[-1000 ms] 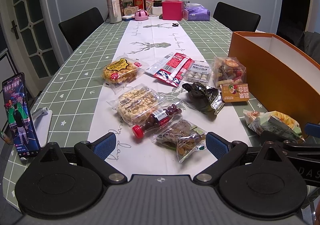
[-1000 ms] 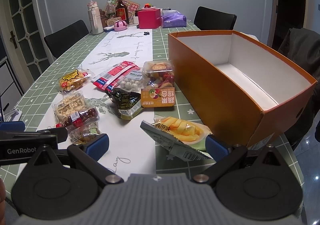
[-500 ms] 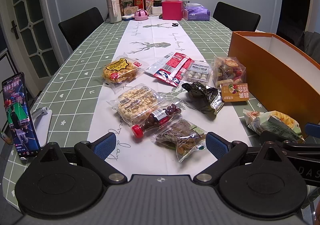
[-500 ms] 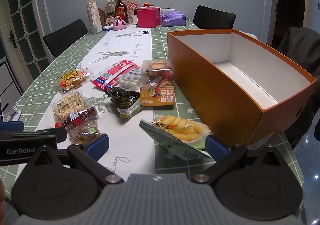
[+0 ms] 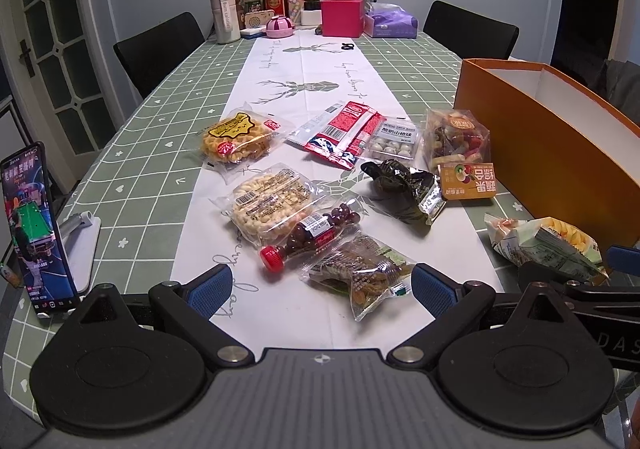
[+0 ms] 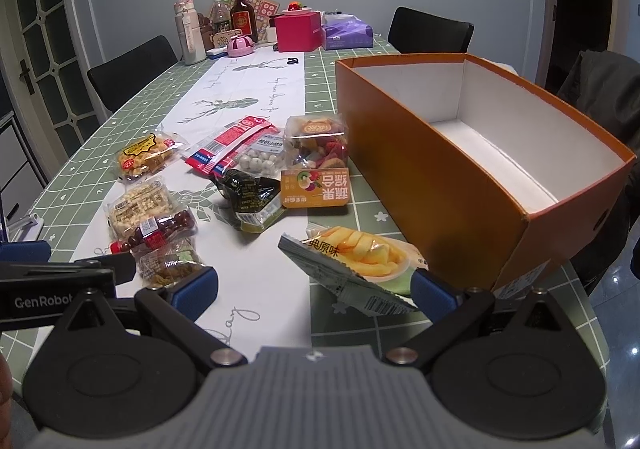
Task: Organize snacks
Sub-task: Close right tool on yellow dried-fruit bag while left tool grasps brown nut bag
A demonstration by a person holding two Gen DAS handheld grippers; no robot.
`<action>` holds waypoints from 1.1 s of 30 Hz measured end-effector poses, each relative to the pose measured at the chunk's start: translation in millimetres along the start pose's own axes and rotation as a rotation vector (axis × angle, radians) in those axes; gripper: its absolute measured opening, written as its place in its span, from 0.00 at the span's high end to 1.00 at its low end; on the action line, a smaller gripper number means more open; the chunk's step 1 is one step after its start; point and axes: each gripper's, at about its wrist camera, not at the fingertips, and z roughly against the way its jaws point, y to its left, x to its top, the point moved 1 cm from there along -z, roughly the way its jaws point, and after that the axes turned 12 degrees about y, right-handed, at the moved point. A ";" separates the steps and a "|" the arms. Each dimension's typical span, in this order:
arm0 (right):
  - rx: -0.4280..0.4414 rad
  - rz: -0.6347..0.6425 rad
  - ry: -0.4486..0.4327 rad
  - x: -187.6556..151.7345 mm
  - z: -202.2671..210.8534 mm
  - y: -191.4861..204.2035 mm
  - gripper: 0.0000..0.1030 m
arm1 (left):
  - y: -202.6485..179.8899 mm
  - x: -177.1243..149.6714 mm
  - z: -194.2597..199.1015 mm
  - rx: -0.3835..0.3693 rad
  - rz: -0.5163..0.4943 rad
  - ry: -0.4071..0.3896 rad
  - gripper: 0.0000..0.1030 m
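We hold both grippers low over the near edge of the desk (image 5: 132, 153), each with its fingers spread wide and nothing between them.

Our left gripper (image 5: 320, 285) looks down the white runner. Between its blue fingers (image 5: 210, 285), a little ahead of the tips, lies the clear packet of dark dried snacks (image 5: 360, 269). Just beyond and left of that packet sits the small red-capped bottle of dark candy (image 5: 310, 237), leaning against the pack of puffed rice cakes (image 5: 272, 201). Farther out lie the yellow-labelled fried twists (image 5: 236, 139), the red sachets (image 5: 344, 133), the tray of white balls (image 5: 394, 137), the black foil pouch (image 5: 404, 187) and the tub of mixed dried fruit (image 5: 458, 141) with its orange label facing us.

Our right gripper (image 6: 314, 287) has the bag of chips (image 6: 352, 265) lying flat on the desk between its fingers (image 6: 434, 289), nearer the right one; the bag's grey sealed end reaches back toward us. The fingers are apart from it, not gripping. The open orange box (image 6: 436, 173) stands just right of the bag, its white inside holding no snacks.

A phone (image 5: 34, 225) on a stand is propped at the desk's left edge.
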 end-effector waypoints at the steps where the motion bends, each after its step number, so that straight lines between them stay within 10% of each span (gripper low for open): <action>1: 0.001 0.004 0.000 0.0 -0.5 -0.3 0.03 | 0.7 -0.2 -0.4 -0.006 -0.004 0.001 0.00; 14: -0.079 0.280 -0.180 1.9 -3.9 0.0 0.03 | 1.7 11.7 -31.5 -0.069 0.014 0.059 0.00; 33: -0.206 0.580 -0.151 -10.0 -41.0 7.4 0.08 | -12.2 15.7 -65.3 -0.096 0.037 0.104 0.00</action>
